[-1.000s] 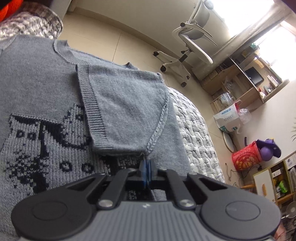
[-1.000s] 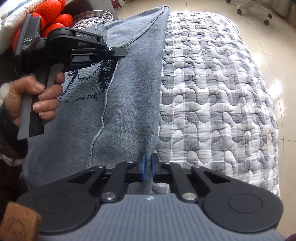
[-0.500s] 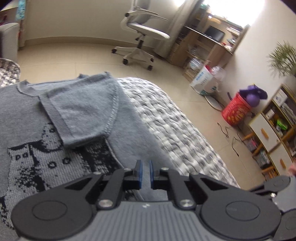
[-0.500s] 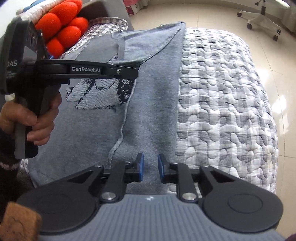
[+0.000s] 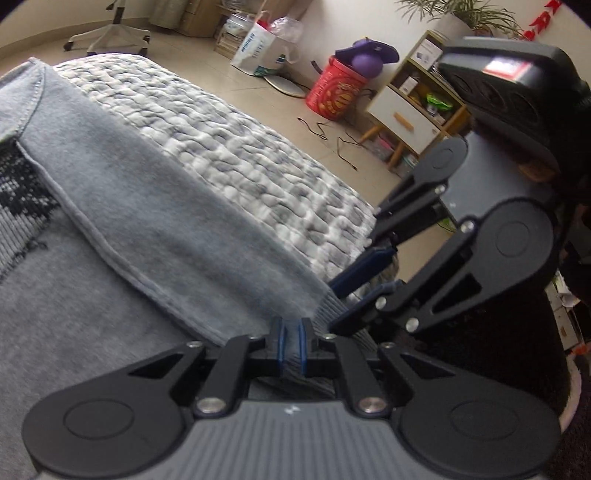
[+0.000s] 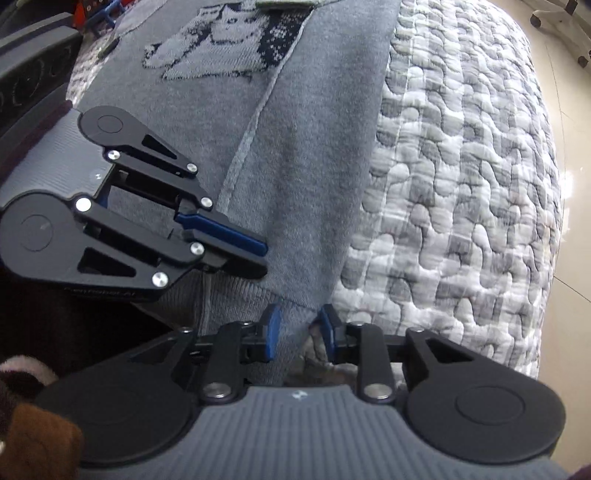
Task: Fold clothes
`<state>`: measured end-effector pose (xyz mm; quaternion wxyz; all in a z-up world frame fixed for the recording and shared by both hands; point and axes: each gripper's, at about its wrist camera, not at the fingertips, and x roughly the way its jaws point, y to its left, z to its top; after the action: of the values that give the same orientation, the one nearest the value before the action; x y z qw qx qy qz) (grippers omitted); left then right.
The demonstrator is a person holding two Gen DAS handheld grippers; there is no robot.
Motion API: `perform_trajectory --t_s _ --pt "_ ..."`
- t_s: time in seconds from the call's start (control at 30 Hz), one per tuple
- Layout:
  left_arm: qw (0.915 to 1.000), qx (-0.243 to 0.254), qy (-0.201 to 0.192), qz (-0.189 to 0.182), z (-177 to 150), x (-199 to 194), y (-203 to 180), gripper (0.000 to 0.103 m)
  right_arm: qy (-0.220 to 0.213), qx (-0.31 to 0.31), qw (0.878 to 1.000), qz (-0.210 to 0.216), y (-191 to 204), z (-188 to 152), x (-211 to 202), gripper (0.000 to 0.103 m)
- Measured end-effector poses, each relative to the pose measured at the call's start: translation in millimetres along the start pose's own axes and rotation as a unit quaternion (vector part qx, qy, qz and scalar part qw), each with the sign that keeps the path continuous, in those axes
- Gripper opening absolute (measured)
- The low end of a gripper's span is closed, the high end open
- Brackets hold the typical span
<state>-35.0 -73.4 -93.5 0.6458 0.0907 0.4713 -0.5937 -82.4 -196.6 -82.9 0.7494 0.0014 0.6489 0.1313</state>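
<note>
A grey knitted sweater point(image 5: 147, 240) with a black-and-white pattern lies flat on a quilted bed cover point(image 5: 240, 147), its right side folded inward. My left gripper point(image 5: 290, 347) is narrowly open, and the ribbed hem runs between its pads. In the right wrist view the sweater point(image 6: 314, 166) stretches away from me. My right gripper point(image 6: 297, 332) is open wider and straddles the hem's corner at the quilt's point(image 6: 461, 184) near edge. The left gripper point(image 6: 264, 258) rests on the hem just to the left. The right gripper point(image 5: 332, 303) shows open in the left wrist view.
Beyond the bed is tiled floor with an office chair point(image 5: 110, 33), a white bag point(image 5: 258, 48), a red bucket point(image 5: 336, 92), a small cabinet point(image 5: 406, 114) and loose cables point(image 5: 325, 133). A person's brown sleeve point(image 6: 29, 424) is at the lower left.
My left gripper let go of the folded sleeve and swung down to the hem beside the right gripper. My right gripper opened wider and moved onto the hem corner.
</note>
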Motion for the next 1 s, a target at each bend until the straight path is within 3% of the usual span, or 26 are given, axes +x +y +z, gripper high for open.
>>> perform_trajectory --t_s 0.13,0.23,0.37,0.5,0.53,0.6,0.7,0.77,0.87,0.93,1.0 --pt "0.9996 0.014 0.012 -0.020 -3 1 -10 0.013 0.013 -0.010 1.000 0.004 1 -5 -1 0.032" --pt "0.9988 0.024 0.026 -0.035 -1 -3 -16 0.028 0.012 -0.015 1.000 0.008 3 -6 -4 0.033" --pt "0.9990 0.013 0.009 -0.041 -1 -23 -20 0.051 -0.011 -0.024 1.000 0.014 5 -3 -15 0.046" --pt "0.9987 -0.017 -0.049 -0.002 -1 -54 -13 0.071 -0.041 -0.015 0.999 0.021 3 8 -27 0.053" --pt "0.9974 -0.028 -0.063 0.020 -1 -62 -10 0.080 -0.049 -0.009 0.998 0.024 3 14 -27 0.053" --pt "0.9913 -0.055 -0.090 0.079 -3 -76 0 0.086 -0.065 0.005 0.997 0.030 4 25 -28 0.055" --pt "0.9737 -0.121 -0.125 0.147 -8 -98 25 0.090 -0.088 0.025 0.995 0.038 6 42 -29 0.057" --pt "0.9574 -0.170 -0.140 0.186 -11 -113 45 0.093 -0.104 0.038 0.993 0.044 7 53 -29 0.057" --pt "0.9203 -0.264 -0.139 0.253 -11 -139 84 0.094 -0.127 0.058 0.989 0.053 9 70 -30 0.057" --pt "0.8894 -0.328 -0.132 0.289 -9 -157 110 0.094 -0.143 0.072 0.985 0.058 10 81 -31 0.057" --pt "0.8657 -0.360 -0.152 0.312 -8 -178 126 0.094 -0.159 0.085 0.981 0.066 11 93 -33 0.057"
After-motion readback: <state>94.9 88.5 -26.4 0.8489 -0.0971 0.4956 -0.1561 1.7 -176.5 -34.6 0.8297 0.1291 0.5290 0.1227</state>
